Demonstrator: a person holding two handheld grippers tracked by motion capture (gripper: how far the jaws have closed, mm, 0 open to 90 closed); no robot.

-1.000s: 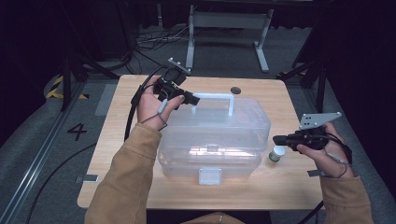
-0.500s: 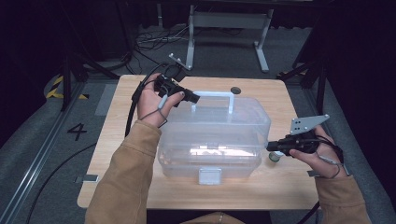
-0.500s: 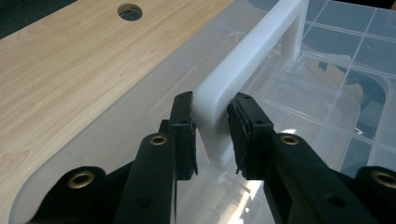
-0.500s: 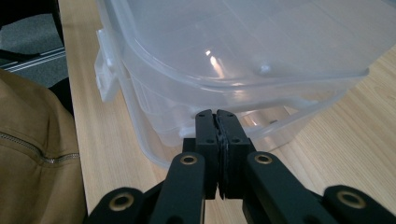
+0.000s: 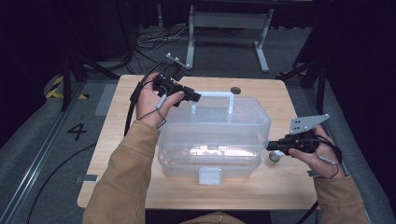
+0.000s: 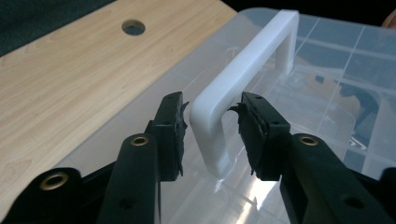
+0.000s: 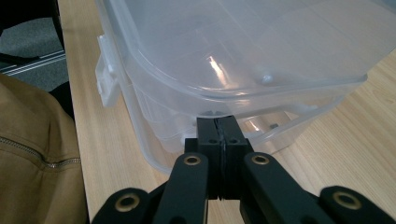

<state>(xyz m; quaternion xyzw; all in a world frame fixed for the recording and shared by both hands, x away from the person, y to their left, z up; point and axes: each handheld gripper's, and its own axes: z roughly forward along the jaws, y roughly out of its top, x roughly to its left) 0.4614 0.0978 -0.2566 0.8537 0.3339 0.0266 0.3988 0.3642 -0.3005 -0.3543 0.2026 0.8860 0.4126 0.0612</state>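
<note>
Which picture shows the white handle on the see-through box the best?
The left gripper view: the white handle is close and sharp, standing between the left gripper's parted pads, with gaps on both sides. The high view shows the handle small and far off. The right gripper view looks at the box's side.

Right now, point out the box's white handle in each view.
High view: white handle at upper centre, atop the clear box.
Left gripper view: centre to upper right, between the open jaws of the left hand-held gripper.
Right gripper view: not in it.
Shared landmark: the clear box.
</note>
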